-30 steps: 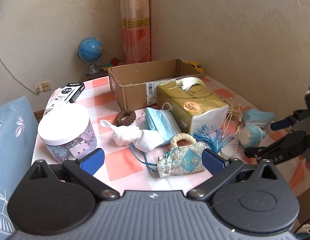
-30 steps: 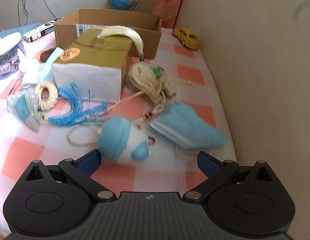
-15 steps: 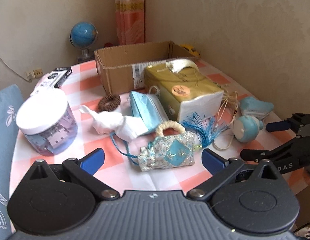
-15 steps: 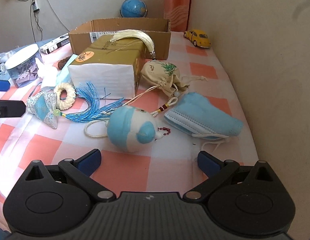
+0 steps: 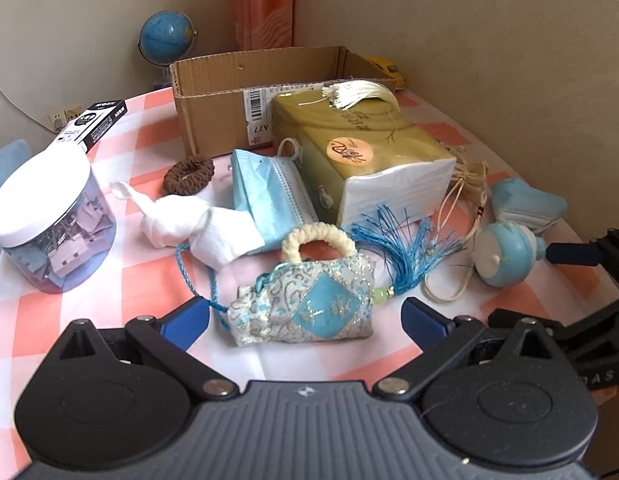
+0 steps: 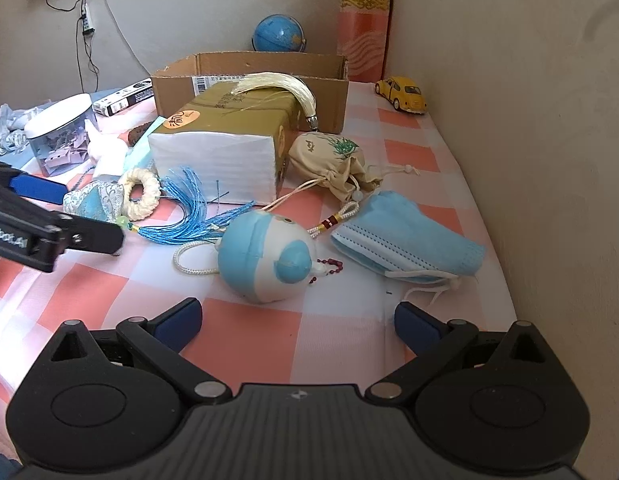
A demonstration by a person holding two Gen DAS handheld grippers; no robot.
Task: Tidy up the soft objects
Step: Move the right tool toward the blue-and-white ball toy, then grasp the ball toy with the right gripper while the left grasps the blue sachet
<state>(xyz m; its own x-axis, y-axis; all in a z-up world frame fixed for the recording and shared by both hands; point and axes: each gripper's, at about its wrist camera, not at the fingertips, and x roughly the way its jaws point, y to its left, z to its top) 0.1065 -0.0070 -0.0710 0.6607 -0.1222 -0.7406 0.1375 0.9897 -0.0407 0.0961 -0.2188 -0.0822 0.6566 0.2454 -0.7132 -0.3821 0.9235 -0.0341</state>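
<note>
A blue brocade pouch (image 5: pixel 309 308) with a cream ring and blue tassel lies on the checked tablecloth, between the tips of my open, empty left gripper (image 5: pixel 305 318). A round blue-and-white soft toy (image 6: pixel 265 258) lies just ahead of my open, empty right gripper (image 6: pixel 297 320). A blue face mask (image 6: pixel 405 236) lies right of the toy, a beige drawstring pouch (image 6: pixel 333 158) behind it. Another blue mask (image 5: pixel 265 196), a white cloth (image 5: pixel 197 228) and a brown scrunchie (image 5: pixel 189 176) lie near an open cardboard box (image 5: pixel 229 92).
A gold tissue pack (image 5: pixel 365 160) with a cream tassel stands before the box. A clear jar of clips (image 5: pixel 49 224) is at the left, a black-and-white carton (image 5: pixel 93 124) behind it. A yellow toy car (image 6: pixel 405 94) and a globe (image 6: pixel 279 34) stand by the wall.
My left gripper has come down and forward until the brocade pouch sits between its tips. My right gripper has pulled back and risen a little from the soft toy.
</note>
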